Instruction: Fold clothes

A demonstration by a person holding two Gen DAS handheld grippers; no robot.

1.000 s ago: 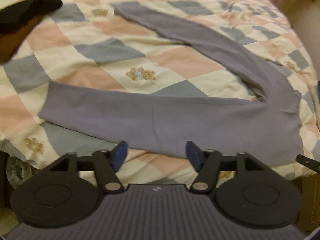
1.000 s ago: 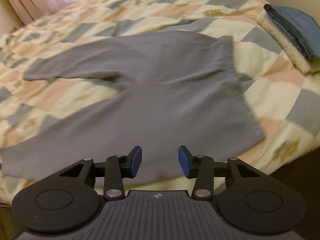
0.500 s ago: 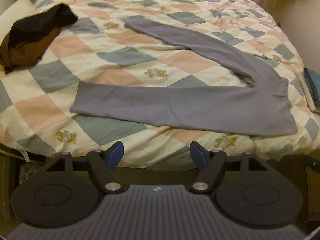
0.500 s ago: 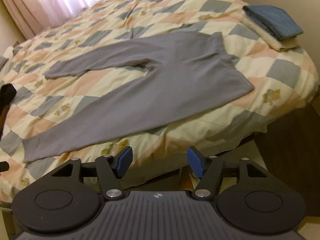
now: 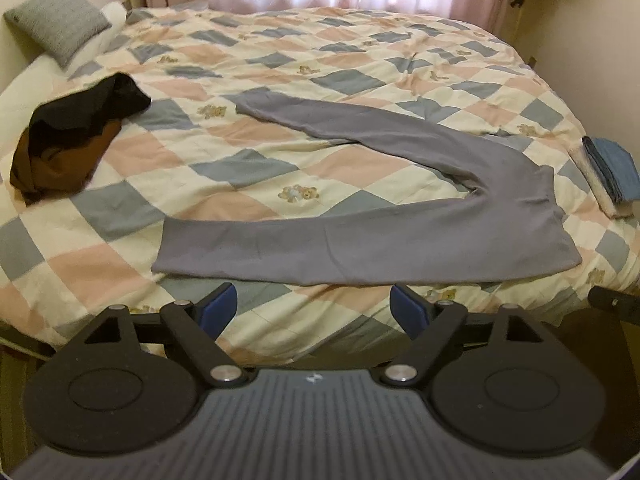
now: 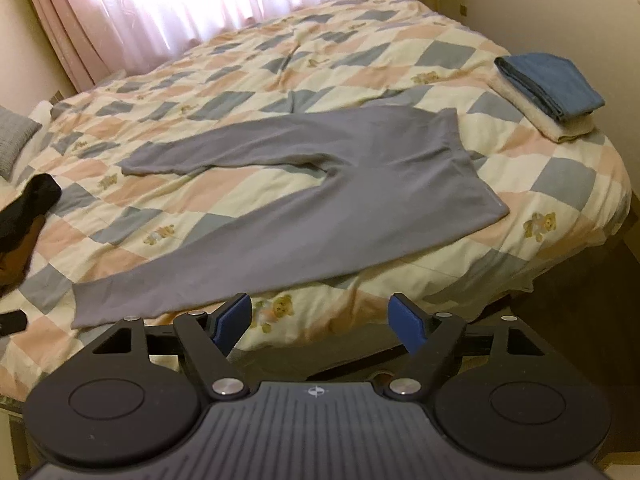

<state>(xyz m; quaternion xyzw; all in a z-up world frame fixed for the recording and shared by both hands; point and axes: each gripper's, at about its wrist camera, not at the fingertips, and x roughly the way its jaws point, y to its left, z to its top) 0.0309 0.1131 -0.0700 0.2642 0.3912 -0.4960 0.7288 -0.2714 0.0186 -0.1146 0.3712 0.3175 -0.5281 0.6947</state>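
Two tools, left tool (image 5: pixel 312 308) and right tool (image 6: pixel 320 322), both spread apart, grey trousers (image 5: pixel 400 236) flat on quilt (image 5: pixel 240 168) just beyond, untouched

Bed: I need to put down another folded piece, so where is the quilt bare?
The quilt is bare from the grey trousers to the curtained window, and between their legs. The left side holds the dark clothes heap, the right edge the folded blue stack.

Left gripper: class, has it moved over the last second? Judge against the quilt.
Yes. The left gripper has pulled back from the grey trousers; more of the patchwork quilt now shows.
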